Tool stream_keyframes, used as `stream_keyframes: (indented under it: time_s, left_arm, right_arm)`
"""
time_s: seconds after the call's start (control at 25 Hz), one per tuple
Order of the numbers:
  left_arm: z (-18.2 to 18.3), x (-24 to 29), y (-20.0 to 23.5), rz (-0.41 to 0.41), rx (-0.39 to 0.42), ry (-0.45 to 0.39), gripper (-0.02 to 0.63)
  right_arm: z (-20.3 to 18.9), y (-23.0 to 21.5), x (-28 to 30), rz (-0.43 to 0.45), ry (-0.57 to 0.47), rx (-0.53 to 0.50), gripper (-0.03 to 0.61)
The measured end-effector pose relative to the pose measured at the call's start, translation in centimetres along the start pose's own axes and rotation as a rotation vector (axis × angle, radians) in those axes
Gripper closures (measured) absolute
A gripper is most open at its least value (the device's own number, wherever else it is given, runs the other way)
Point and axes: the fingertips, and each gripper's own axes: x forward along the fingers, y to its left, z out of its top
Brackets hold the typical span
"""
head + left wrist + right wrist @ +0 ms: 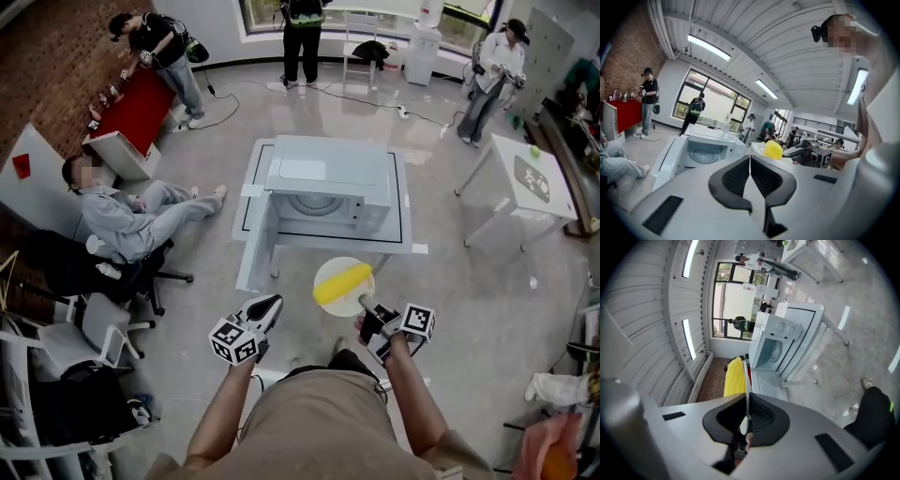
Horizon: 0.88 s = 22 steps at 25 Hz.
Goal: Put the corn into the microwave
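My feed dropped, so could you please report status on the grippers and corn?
Right gripper shut on rim of white round plate, yellow corn cob on it. Left gripper shut, empty. White microwave ahead, door open, nothing blocking.

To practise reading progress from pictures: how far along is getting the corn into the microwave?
Done: the microwave has its door open, and the corn lies on a plate. In hand: the right gripper is shut on the plate's rim, holding it short of the microwave. Left: setting it inside. The left gripper is shut, empty.
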Motion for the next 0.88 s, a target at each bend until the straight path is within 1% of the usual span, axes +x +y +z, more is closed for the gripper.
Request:
stream_keyframes:
  time_s: [0.28, 0.36, 0.48, 0.64, 0.88]
  left_arm:
    - [1.4, 2.5, 0.8, 0.085, 0.005, -0.024, 0.607]
    - [1.7, 3.3, 1.0, 0.100, 0.005, -0.031, 0.607]
    - [1.6, 4.5, 0.9, 0.122, -0.007, -0.031, 0.607]
    - [1.4, 6.2, 0.7, 0.151, -0.013, -0.035, 0.607]
    - [1.2, 8.1, 1.0, 0.183, -0.015, -0.034, 0.607]
  right_arm:
    - [3.9, 0.5, 1.7, 0.008, 0.074, -0.039, 0.563]
    - [4.9, 0.7, 2.3, 0.011, 0.090, -0.032, 0.563]
    - [6.0, 0.7, 2.7, 0.011, 0.117, -0.020, 0.563]
    - [7.7, 0.2, 2.7, 0.015, 0.146, -0.030, 0.563]
    - [9.2, 0.1, 3.6, 0.020, 0.180, -0.037, 0.563]
